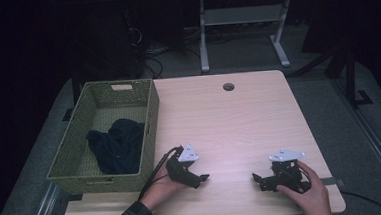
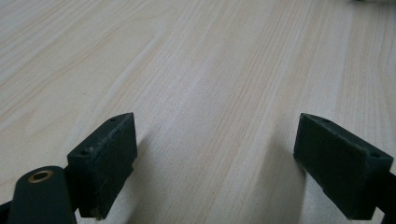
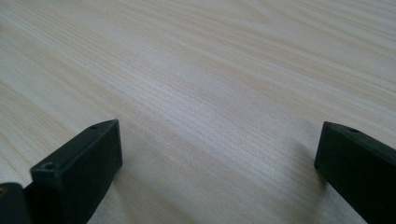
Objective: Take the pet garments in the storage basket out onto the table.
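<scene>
A dark blue garment (image 1: pixel 116 144) lies crumpled inside a green woven basket (image 1: pixel 152 121) on the left part of the light wooden table (image 1: pixel 229 125). My left gripper (image 1: pixel 203 178) rests near the table's front edge, right of the basket, held by a hand in a plaid sleeve. Its jaws point right and stand open over bare wood (image 2: pixel 215 135). My right gripper (image 1: pixel 256 177) sits at the front right in the other hand, jaws pointing left. They are open too, with nothing but tabletop (image 3: pixel 219 140) between them.
A round cable hole (image 1: pixel 228 87) is in the table's far edge. Beyond the table stand the white legs of another desk (image 1: pixel 203 36) and dark cables on the floor. Bare wood stretches between the grippers and the far edge.
</scene>
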